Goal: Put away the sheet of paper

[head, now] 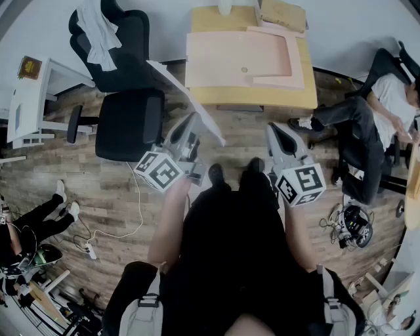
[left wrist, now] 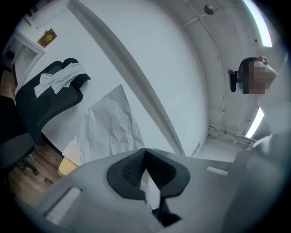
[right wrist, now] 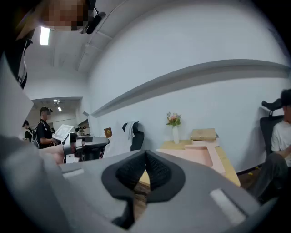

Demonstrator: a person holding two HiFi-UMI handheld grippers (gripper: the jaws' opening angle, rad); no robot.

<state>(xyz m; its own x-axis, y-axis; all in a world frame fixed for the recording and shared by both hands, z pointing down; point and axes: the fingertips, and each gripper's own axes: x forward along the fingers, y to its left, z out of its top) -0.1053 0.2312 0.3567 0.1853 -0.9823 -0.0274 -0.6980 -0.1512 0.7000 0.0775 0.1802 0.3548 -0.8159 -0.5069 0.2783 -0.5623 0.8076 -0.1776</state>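
The table [head: 262,98] stands in front of you. A flat board [head: 236,59] lies on it. Behind the board, at the table's back edge, sit a box [head: 283,13] and a vase [head: 225,6]. Left of the table stands a chair [head: 128,121] with a cloth [head: 98,29] over its back. The sheet of paper [head: 189,100] sticks out of your left gripper [head: 192,121], between chair and table. Your right gripper [head: 275,130] is to its right. A seated person [head: 374,118] is far right.

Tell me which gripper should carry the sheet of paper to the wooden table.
Left. The left gripper has its jaws shut on the sheet of paper; the right gripper is shut on nothing.
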